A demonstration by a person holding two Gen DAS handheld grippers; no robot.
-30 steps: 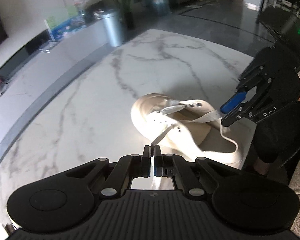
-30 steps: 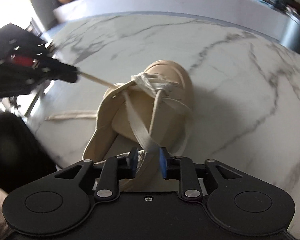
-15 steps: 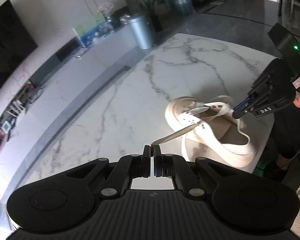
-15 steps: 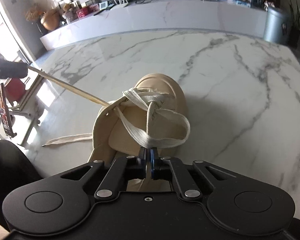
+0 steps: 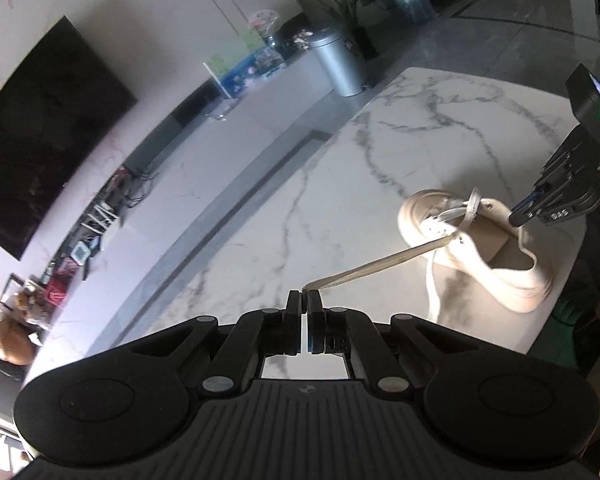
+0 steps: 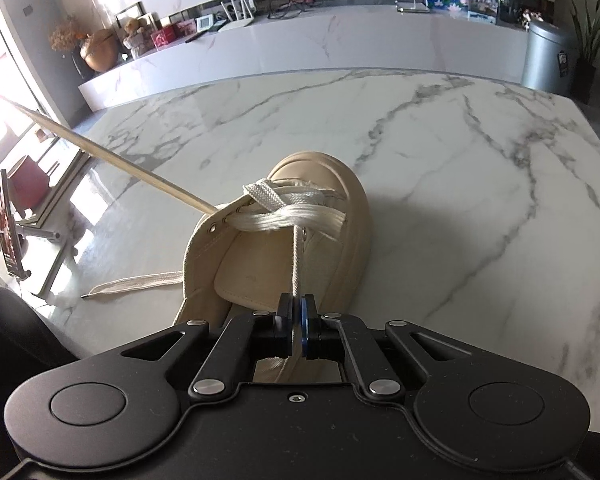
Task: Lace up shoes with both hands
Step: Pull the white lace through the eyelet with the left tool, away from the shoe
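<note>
Cream canvas against white marble — the shoe (image 6: 284,240) sits low of centre in the right wrist view, toe toward the top of the frame, on the veined table (image 6: 480,168). At the far left of that frame a flat lace (image 6: 112,160) runs taut and straight from the upper left edge down to an eyelet on the shoe's left side. Below it, a loose lace end (image 6: 132,282) lies slack on the marble, just beside the shoe's left flank. Over the tongue the lacing bunches into a crossed knot-like bundle, and from it one strand drops straight down into the right gripper (image 6: 296,316), whose jaws have just been closing and are now pinched tight on that strand.

Moving to the left wrist view: the left gripper (image 5: 304,312) sits bottom centre, jaws clamped on the tip of the taut lace (image 5: 380,266), which climbs rightward to the shoe (image 5: 480,248) at right of centre (heel toward the lower right). Farther right, the other gripper (image 5: 518,216) hangs over the shoe's opening — a fingertip shows at the frame's right edge.
</note>
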